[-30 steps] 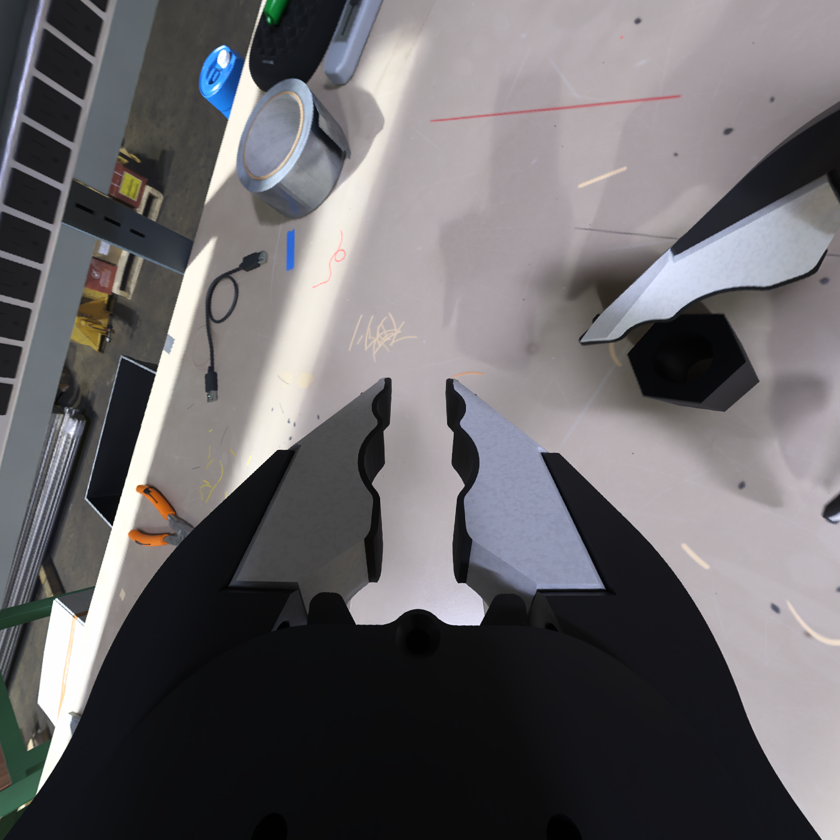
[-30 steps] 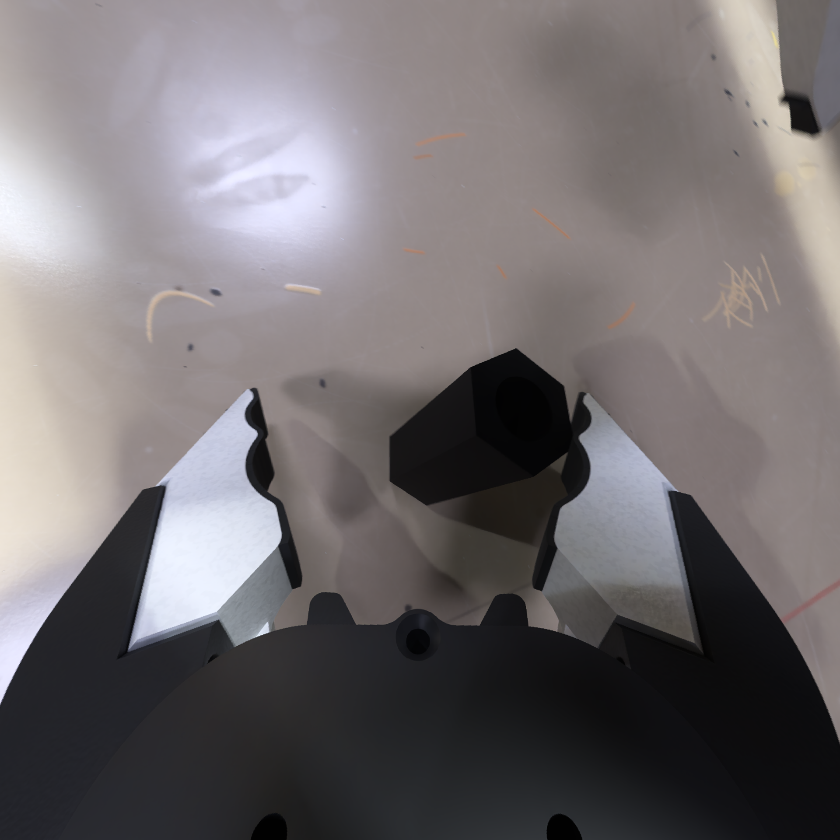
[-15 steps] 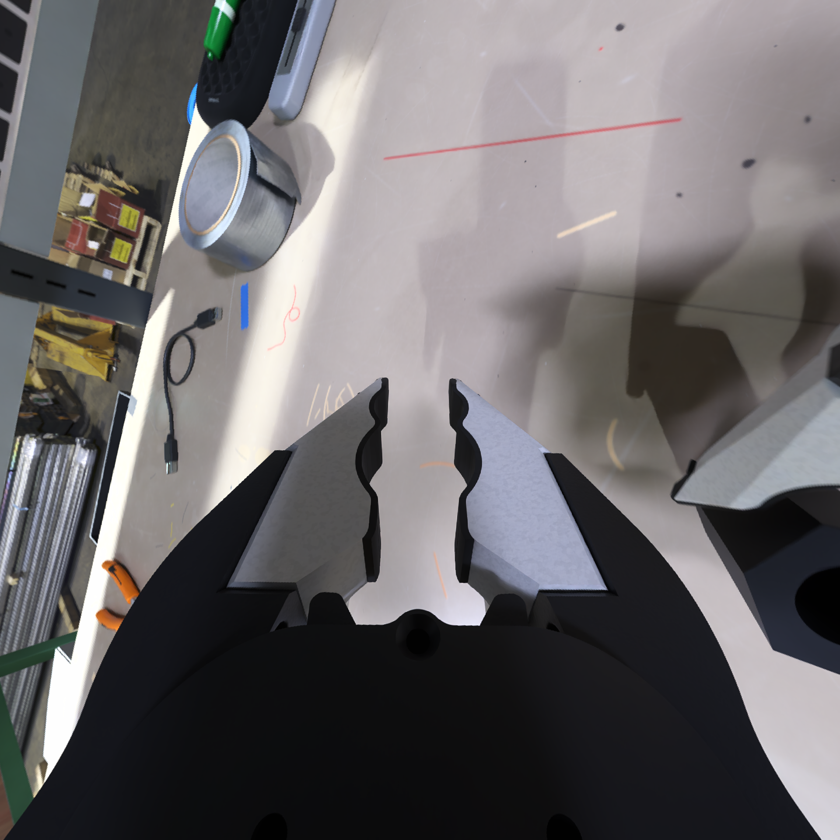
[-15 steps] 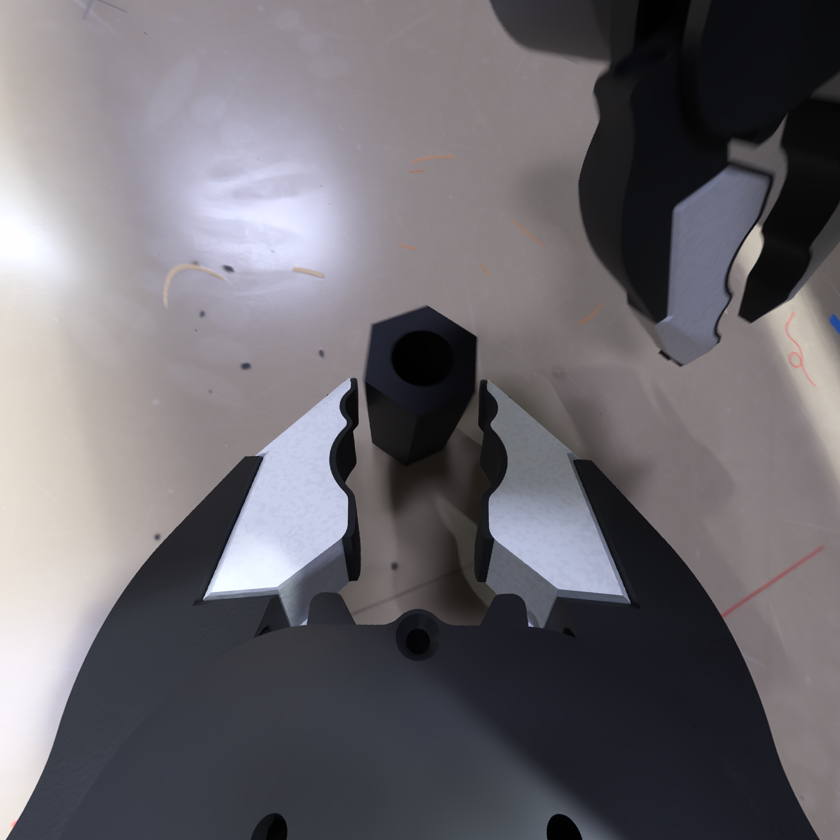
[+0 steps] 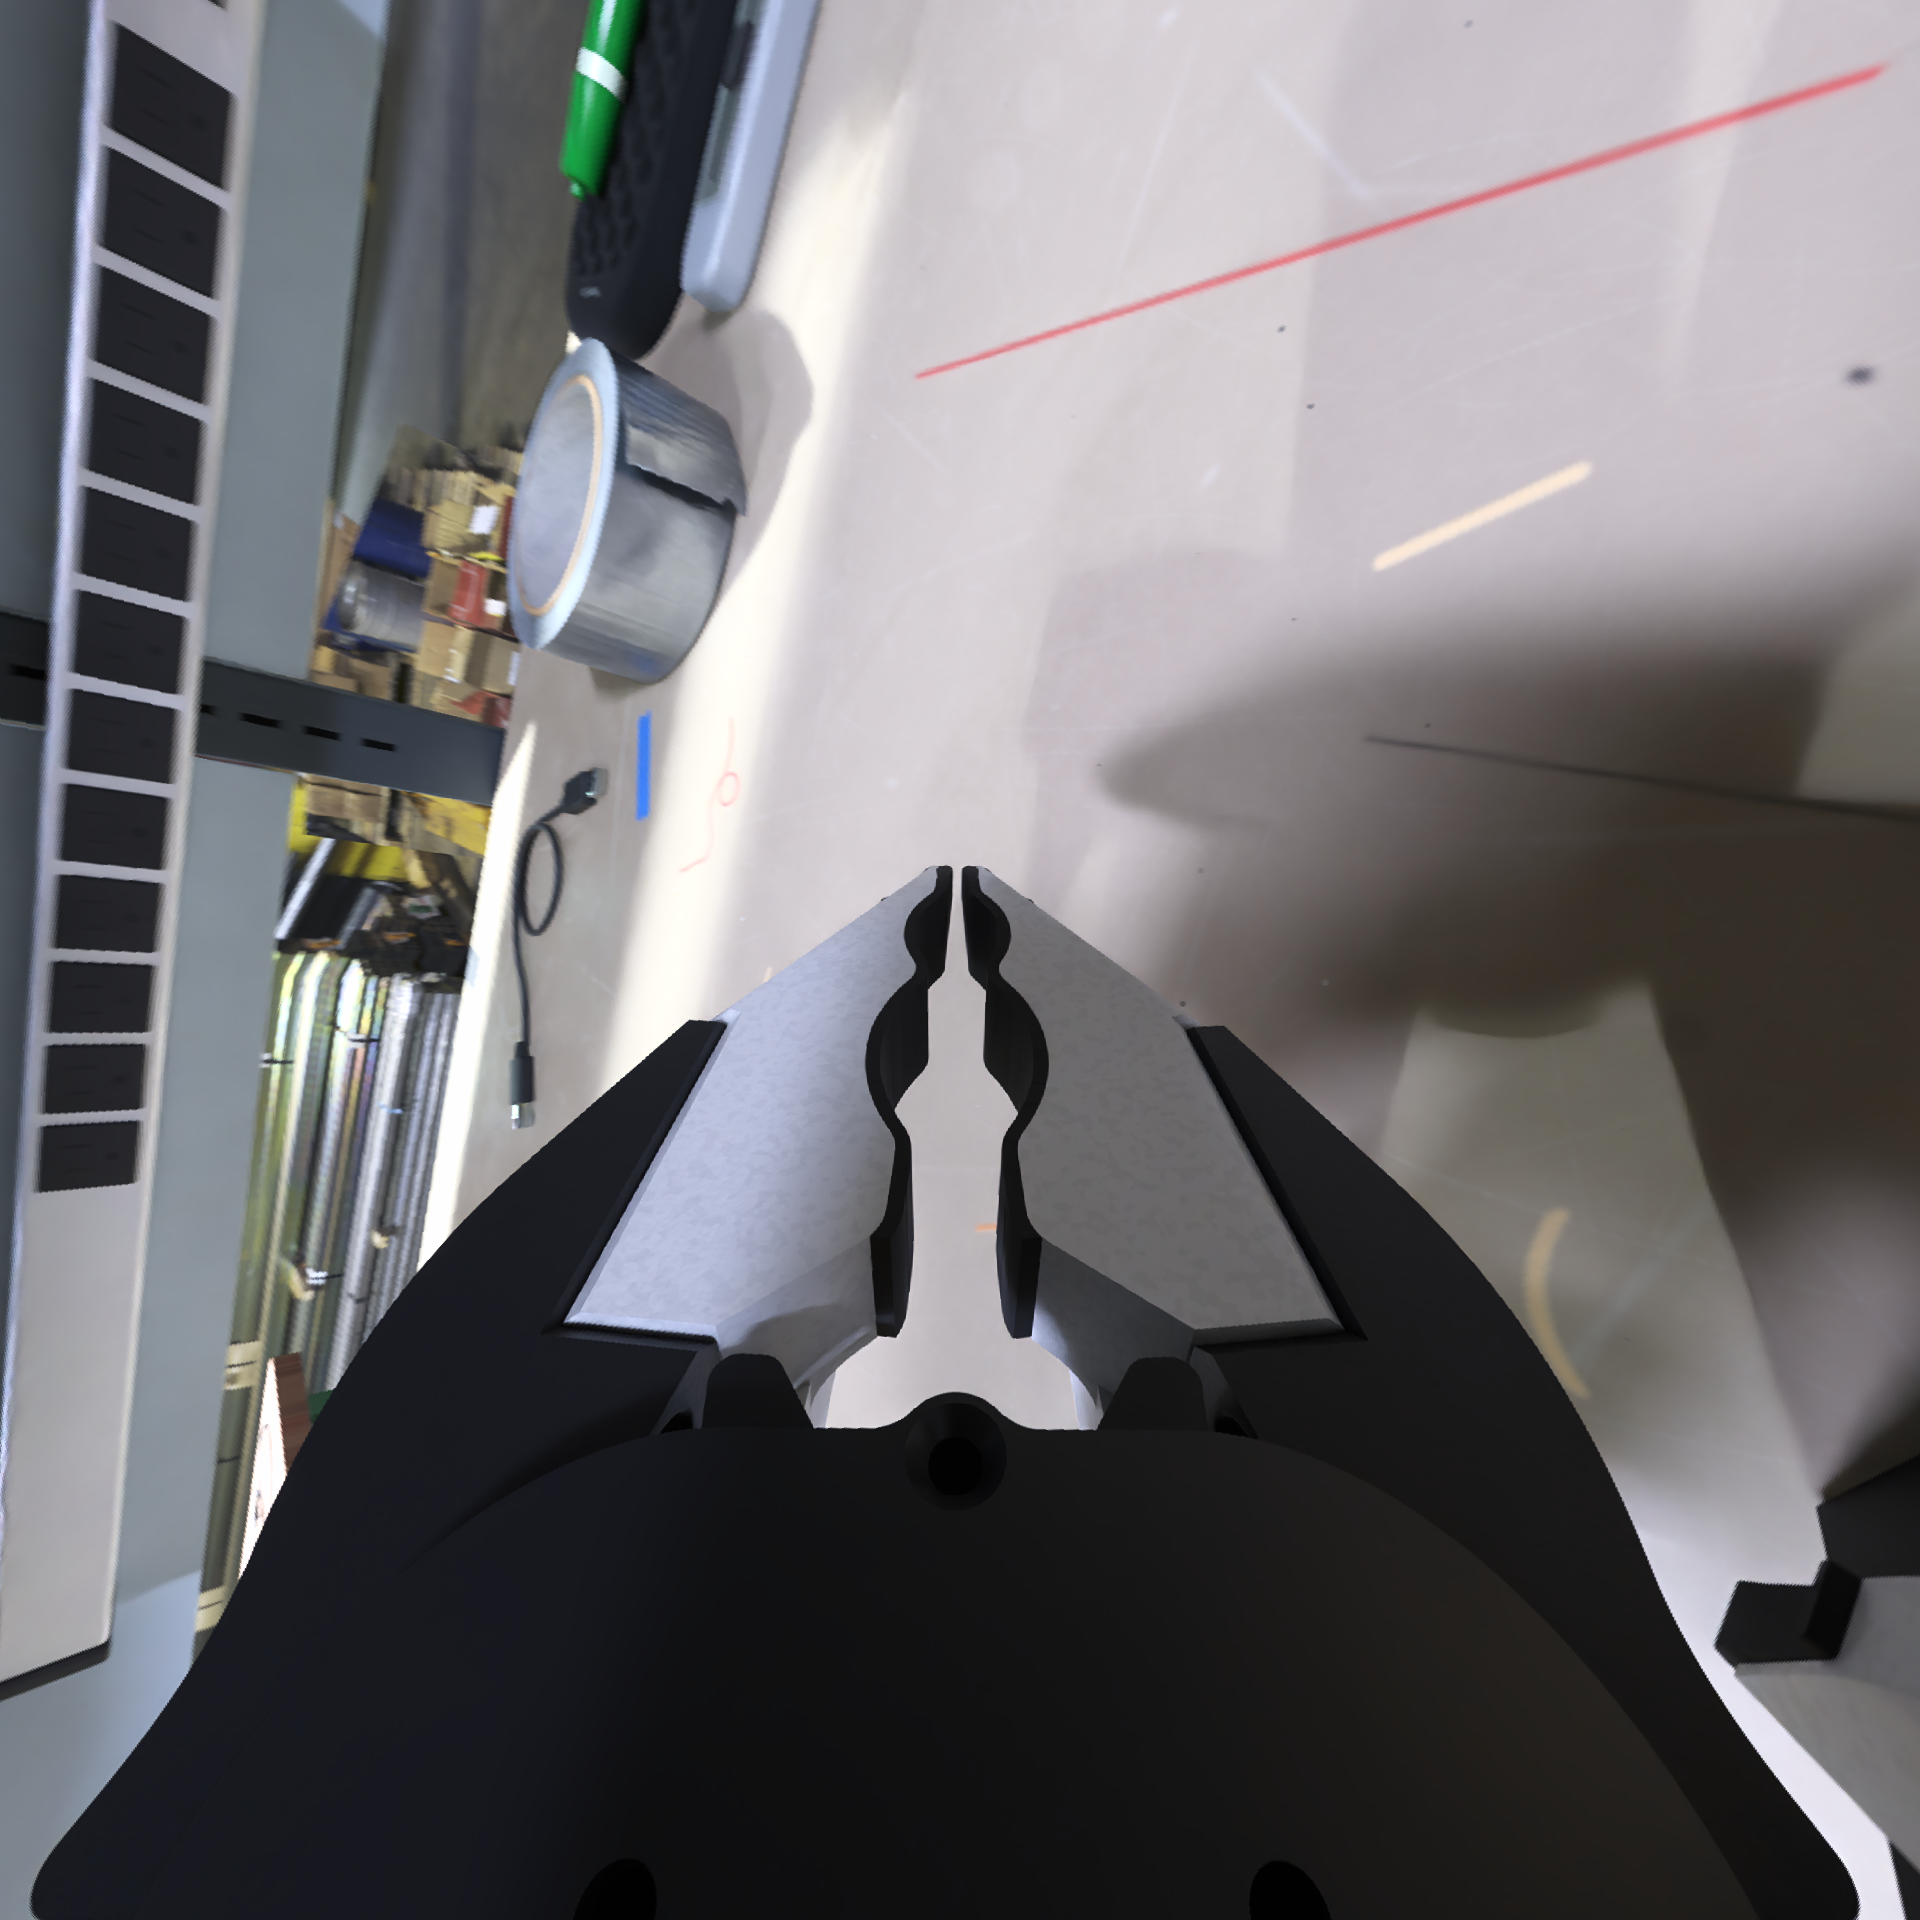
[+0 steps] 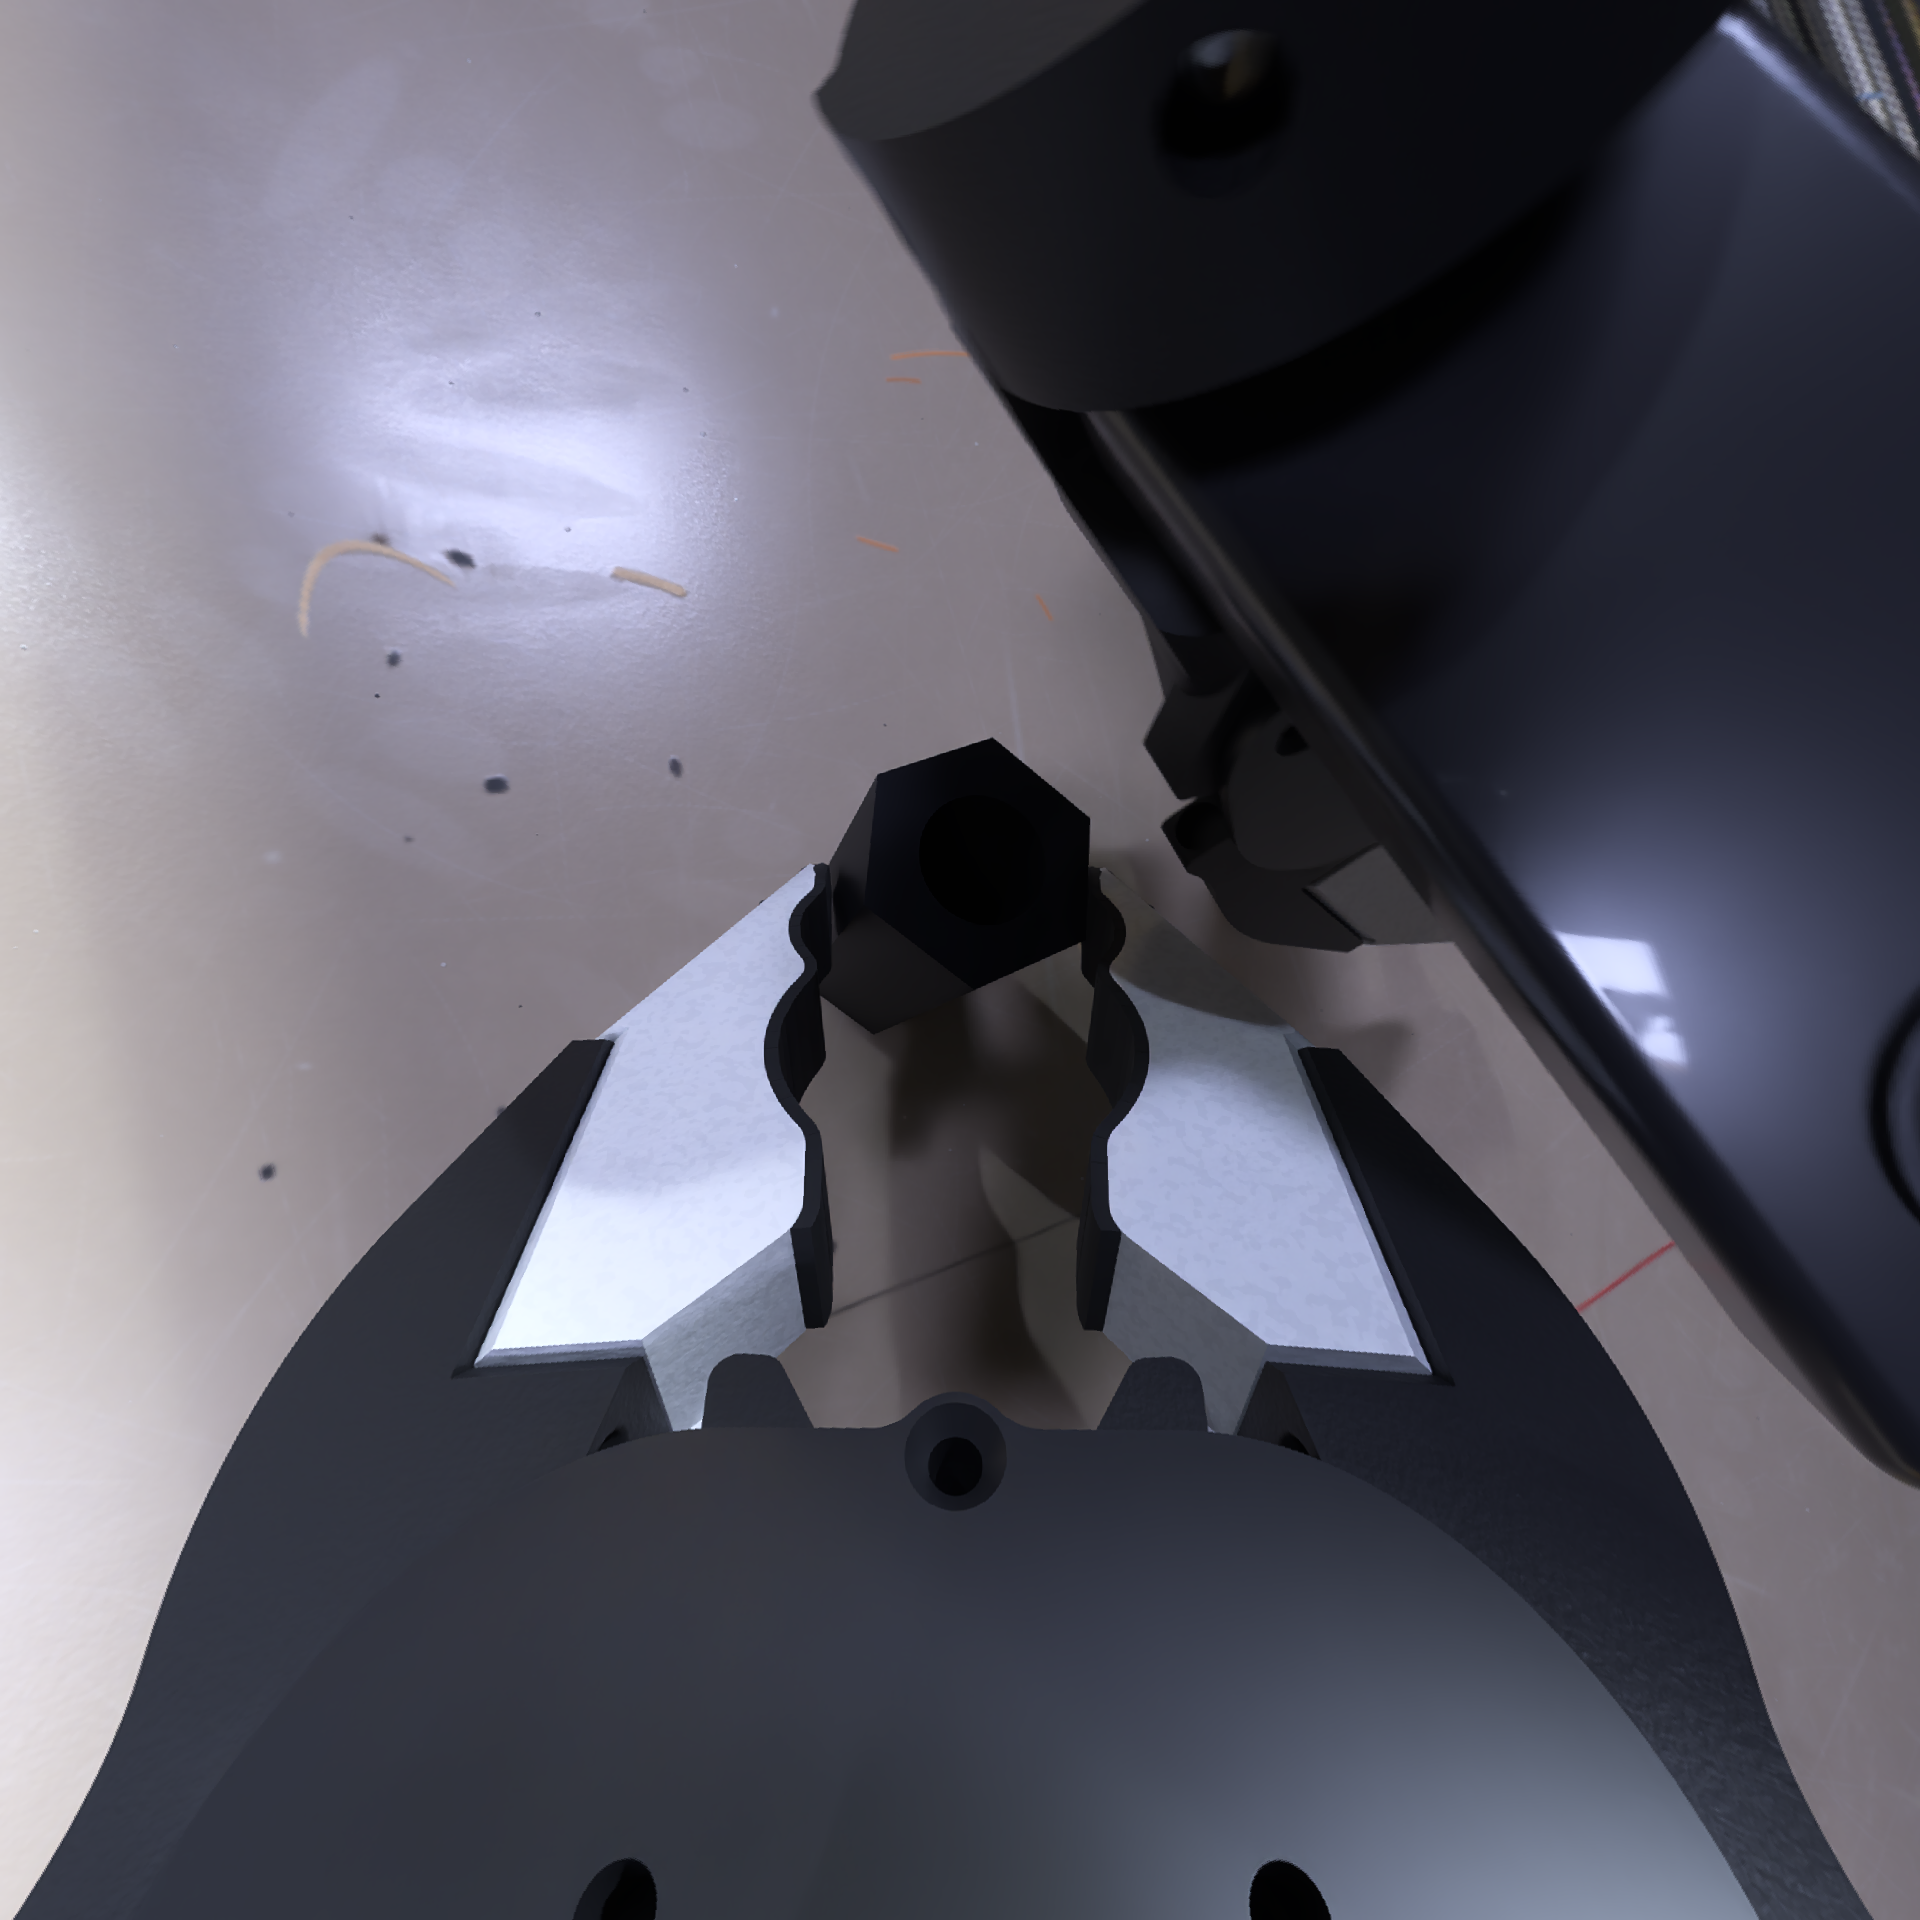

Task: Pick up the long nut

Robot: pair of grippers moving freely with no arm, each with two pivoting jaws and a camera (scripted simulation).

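Note:
The long nut [image 6: 961, 883] is a black hexagonal sleeve with a round bore facing the camera. My right gripper [image 6: 961, 904] is shut on it, with a fingertip pressed on each side, and its shadow lies on the beige table [image 6: 416, 935] below. My left gripper [image 5: 954, 878] is shut and empty, its tips nearly touching above the table. Its dark body [image 6: 1507, 520] fills the upper right of the right wrist view, close beside the nut. The nut does not show in the left wrist view.
A grey tape roll [image 5: 623, 520], a black USB cable [image 5: 535, 914], a black pad [image 5: 644, 208] with a green marker [image 5: 597, 104] and a grey case [image 5: 743, 156] lie along the table's left edge. A red line [image 5: 1403, 218] crosses the far table.
My right gripper has closed its fingers onto the nut, which now sits at the fingertips. My left gripper has shut its jaws and moved in close beside the right one.

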